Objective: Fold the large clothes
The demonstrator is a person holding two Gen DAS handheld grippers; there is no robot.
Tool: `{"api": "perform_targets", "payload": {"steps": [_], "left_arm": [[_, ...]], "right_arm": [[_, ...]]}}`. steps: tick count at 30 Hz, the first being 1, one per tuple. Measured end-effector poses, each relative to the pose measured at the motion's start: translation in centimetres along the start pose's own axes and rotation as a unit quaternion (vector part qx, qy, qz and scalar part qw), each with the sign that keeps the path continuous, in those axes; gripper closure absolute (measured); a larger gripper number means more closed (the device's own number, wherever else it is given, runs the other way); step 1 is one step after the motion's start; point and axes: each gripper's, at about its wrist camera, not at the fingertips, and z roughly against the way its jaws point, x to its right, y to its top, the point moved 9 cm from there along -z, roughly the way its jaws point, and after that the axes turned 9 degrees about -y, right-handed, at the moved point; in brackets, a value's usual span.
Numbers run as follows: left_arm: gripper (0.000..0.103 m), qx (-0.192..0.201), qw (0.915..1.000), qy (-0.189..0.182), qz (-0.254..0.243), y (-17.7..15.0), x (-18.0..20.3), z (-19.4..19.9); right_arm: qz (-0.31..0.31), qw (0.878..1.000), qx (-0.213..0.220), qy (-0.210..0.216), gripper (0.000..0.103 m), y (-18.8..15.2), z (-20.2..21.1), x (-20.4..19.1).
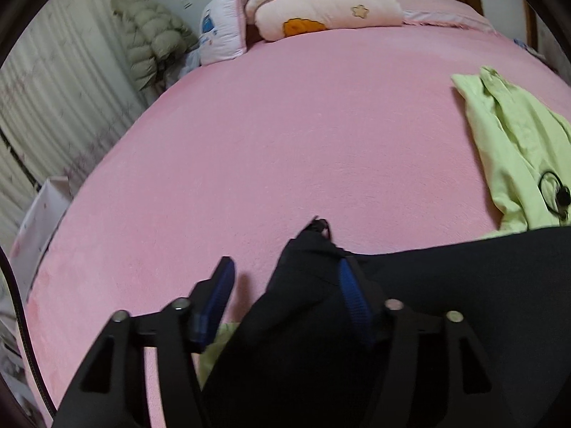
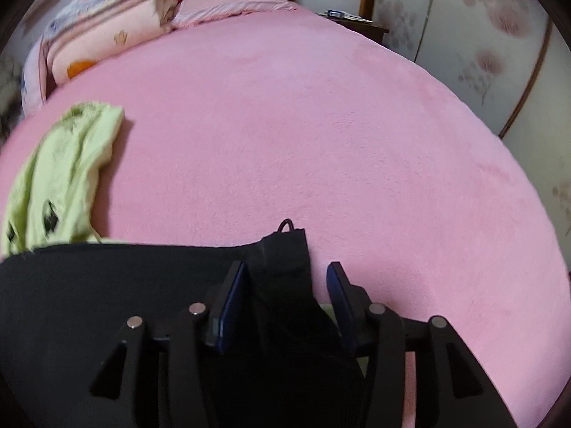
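Observation:
A black garment (image 1: 446,303) lies spread across the near part of the pink bed cover (image 1: 285,125), over a light green garment (image 1: 510,149). My left gripper (image 1: 285,264) stands open around the black garment's left corner. The cloth leans on the right pad, and the left pad is clear of it. In the right wrist view the black garment (image 2: 107,285) ends in a corner between the fingers of my right gripper (image 2: 285,265). That gripper is open too, with the cloth against its left pad and a gap to the right one. The green garment (image 2: 60,171) shows at the left.
Folded quilts and pillows (image 1: 321,3) are stacked at the head of the bed by the wooden headboard. A puffy coat (image 1: 150,35) hangs by the curtain and a white box (image 1: 43,214) stands at the bed's left edge. A nightstand (image 2: 367,25) and flowered wardrobe doors (image 2: 481,35) are to the right.

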Motion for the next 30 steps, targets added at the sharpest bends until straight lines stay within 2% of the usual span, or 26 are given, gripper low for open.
{"api": "perform_targets", "payload": {"steps": [2, 6, 12, 19, 23, 27, 30], "left_arm": [[0.031, -0.002, 0.9998, -0.007, 0.018, 0.0, -0.8, 0.2], [0.03, -0.001, 0.9988, -0.019, 0.045, 0.2, -2.2, 1.2], [0.03, 0.004, 0.9979, -0.048, 0.042, 1.3, -2.2, 3.5], [0.03, -0.004, 0.9908, -0.133, 0.024, 4.1, 1.5, 7.4], [0.021, -0.008, 0.9854, -0.17, 0.007, 5.9, 4.1, 9.1], [0.02, -0.021, 0.9817, -0.19, 0.001, 8.1, 6.4, 8.6], [0.02, -0.024, 0.9793, -0.201, -0.004, 10.4, 8.6, 7.3]], "right_arm": [[-0.012, 1.0, 0.014, 0.006, 0.056, 0.6, 1.1, 0.9], [-0.017, 0.999, 0.044, 0.019, 0.056, 1.8, 3.4, 1.5], [-0.004, 0.998, 0.052, 0.039, 0.056, 2.5, 5.7, 0.6], [0.021, 0.994, 0.025, 0.105, 0.056, 2.9, 8.4, -4.7], [0.039, 0.989, 0.015, 0.144, 0.056, 4.3, 10.5, -8.7], [0.04, 0.985, 0.011, 0.166, 0.056, 6.8, 11.5, -12.0], [0.036, 0.986, 0.005, 0.165, 0.056, 9.1, 10.7, -14.0]]}}
